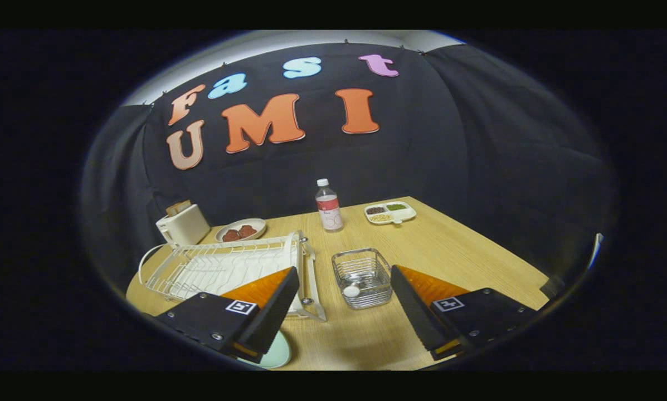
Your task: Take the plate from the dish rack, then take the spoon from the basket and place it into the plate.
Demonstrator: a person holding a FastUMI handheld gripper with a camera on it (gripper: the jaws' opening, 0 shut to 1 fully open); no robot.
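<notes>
**Plate on the table, spoon in the basket, gripper spread wide**

The plate (277, 353), pale green, lies flat on the wooden table (467, 250) at the lower middle of the frame, mostly hidden under the gripper's left finger; only a curved edge of it shows. It is out of the dish rack (222, 264), which sits just above it in the lower left of the frame, a white wire rack on a white tray with its slots bare.

The spoon (351, 291) is in the wire basket (362, 277), near the lower centre of the frame; its white rounded end rests on the basket floor at the near side. How the rest of the spoon lies cannot be told.

The gripper (344, 317) hangs above the table with its fingers spread wide and nothing between them. The basket sits just ahead of the gap, slightly nearer the right finger, and the rack lies beyond the left finger.

Further up the frame, a clear bottle (329, 205) with a white cap stands upright at the centre. To its right is a white divided dish (390, 212) with three fillings. To its left sits a shallow bowl (241, 229) with reddish-brown pieces, and left of that a cream toaster (183, 224) with a slice of bread in it.
</notes>
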